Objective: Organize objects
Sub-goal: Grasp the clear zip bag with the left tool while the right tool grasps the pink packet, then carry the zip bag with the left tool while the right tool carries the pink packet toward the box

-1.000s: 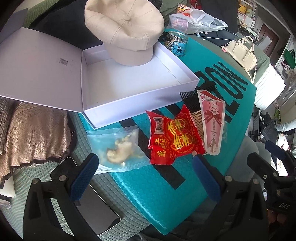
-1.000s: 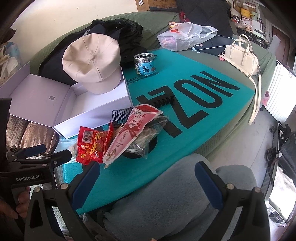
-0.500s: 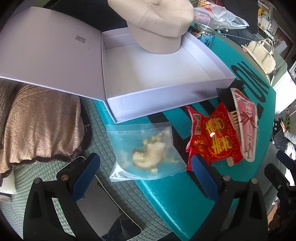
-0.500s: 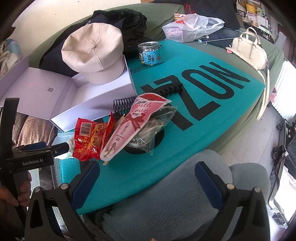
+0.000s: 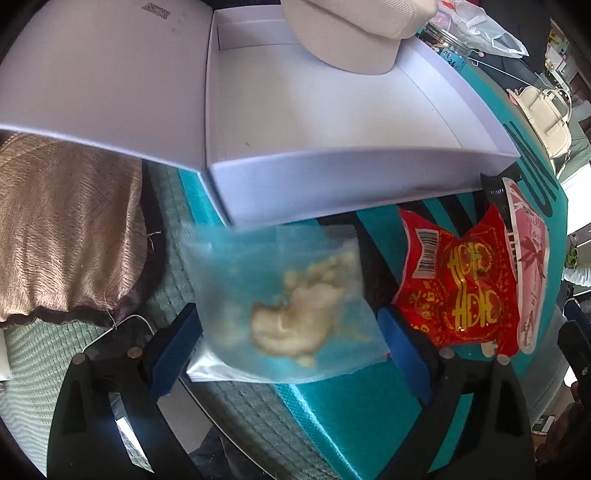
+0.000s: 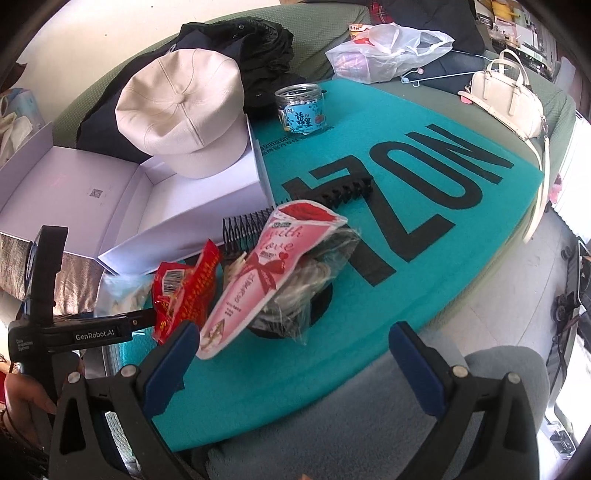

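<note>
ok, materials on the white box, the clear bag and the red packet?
White box: looks like matte rigid cardboard, with crisp folded walls and no sheen. Clear bag: thin transparent plastic film, soft; the pale lumpy contents show through. Red packet: glossy printed plastic or foil film, probably; crinkled, with highlights, gold print and a barcode.

Most of the open white box [image 5: 332, 107] stands bare, only the cream cap [image 5: 354, 33] filling its far corner. Along the teal mat's [image 6: 424, 177] near edge, the clear bag [image 5: 288, 306], red packet [image 5: 458, 291] and pink packet [image 6: 266, 269] crowd together; right of them, bare mat
</note>
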Motion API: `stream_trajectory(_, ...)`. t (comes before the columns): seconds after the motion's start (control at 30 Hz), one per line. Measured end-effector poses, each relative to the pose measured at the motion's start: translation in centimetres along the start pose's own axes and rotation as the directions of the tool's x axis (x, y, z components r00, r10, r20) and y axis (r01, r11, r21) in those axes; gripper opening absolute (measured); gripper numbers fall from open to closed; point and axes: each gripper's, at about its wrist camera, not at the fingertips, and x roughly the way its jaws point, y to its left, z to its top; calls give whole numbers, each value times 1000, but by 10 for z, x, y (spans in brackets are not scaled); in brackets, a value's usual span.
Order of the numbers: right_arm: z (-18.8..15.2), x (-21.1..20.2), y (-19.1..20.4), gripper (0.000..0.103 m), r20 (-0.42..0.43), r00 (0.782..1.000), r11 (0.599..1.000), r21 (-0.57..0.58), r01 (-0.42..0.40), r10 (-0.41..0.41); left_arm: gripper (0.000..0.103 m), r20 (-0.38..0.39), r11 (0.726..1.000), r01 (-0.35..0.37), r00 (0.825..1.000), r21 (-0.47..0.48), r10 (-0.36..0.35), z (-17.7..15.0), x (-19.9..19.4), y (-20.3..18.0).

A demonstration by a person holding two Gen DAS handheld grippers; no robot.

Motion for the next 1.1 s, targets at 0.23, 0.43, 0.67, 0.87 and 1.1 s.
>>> stream_trajectory(0.23,16,18,9,93,28,1000,1000,-11,4,-4,84,28,999,-1,1000,43,0,2,2,-2)
stream_trajectory(0.43,26,38,11,78,31,999,999,22,-25,24,83,20,999,2,1000,47,-3,0,2,3)
stream_trajectory(0.67,29,47,20,35,62,997,998,-42,48,-46,83,53,999,-24,998,47,21,5,0,11)
stream_trajectory(0.87,27,43,21,15,73,997,998,-59,19,-14,83,78,998,-27,997,55,22,12,0,11)
stream_trajectory(1.1,20,23,22,13,116,993,999,-49,-12,18,83,121,997,-27,992,67,19,12,-6,5)
